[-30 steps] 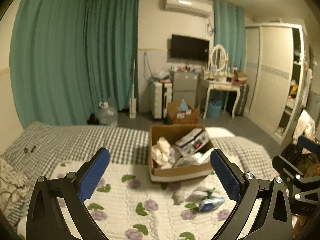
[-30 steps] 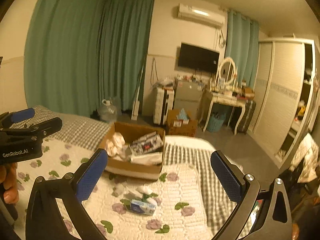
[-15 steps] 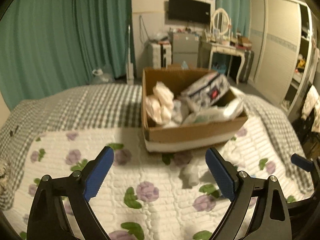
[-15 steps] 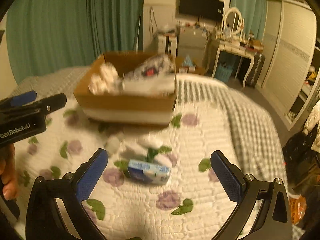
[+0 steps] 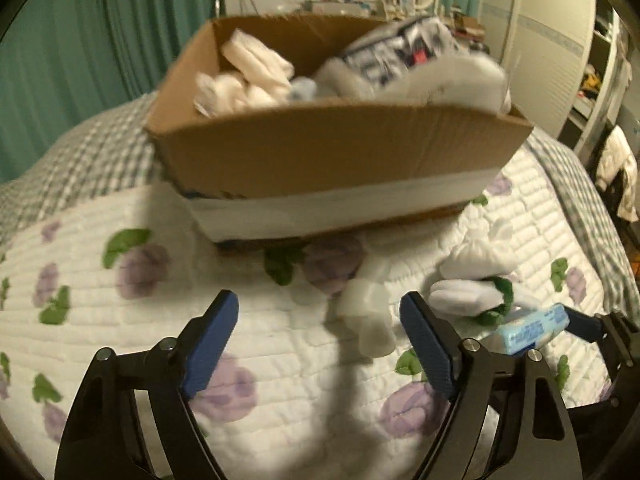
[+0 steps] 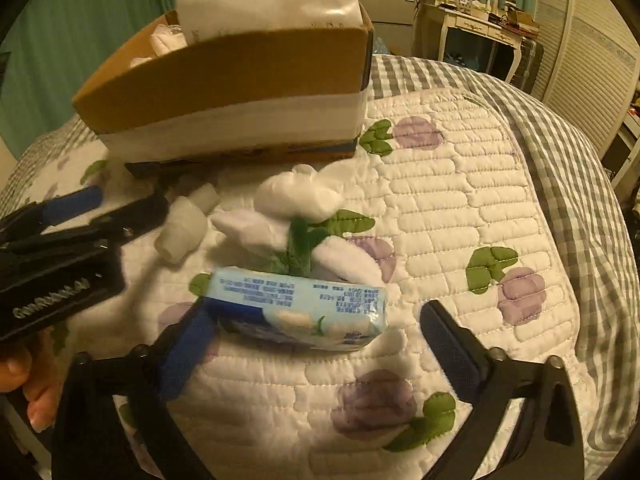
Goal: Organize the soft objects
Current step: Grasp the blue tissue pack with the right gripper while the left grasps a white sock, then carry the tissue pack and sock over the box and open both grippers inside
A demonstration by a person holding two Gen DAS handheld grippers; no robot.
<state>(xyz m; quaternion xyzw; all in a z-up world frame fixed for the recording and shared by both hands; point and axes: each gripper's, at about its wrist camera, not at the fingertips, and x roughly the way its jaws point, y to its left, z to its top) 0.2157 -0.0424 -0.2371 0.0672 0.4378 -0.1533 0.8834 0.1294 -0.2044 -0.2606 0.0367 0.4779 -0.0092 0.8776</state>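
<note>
Bed quilt [image 6: 460, 208]: white, stitched in puffy cells, purple flowers and green leaves. Cardboard box [image 5: 332, 160], white band low on its wall, sits on it, filled with white soft bundles [image 5: 248, 76]. Before the box lie loose white rolled pieces [image 6: 296, 196], one with a green cuff, possibly socks; blur hinders. Light-blue glossy tissue pack [image 6: 300, 308] lies between the right gripper's [image 6: 316, 344] closing jaws, not yet clamped. Left gripper [image 5: 320, 340]: jaws closing, nothing between them but quilt; a translucent wad [image 5: 368, 312] lies just beyond.
</note>
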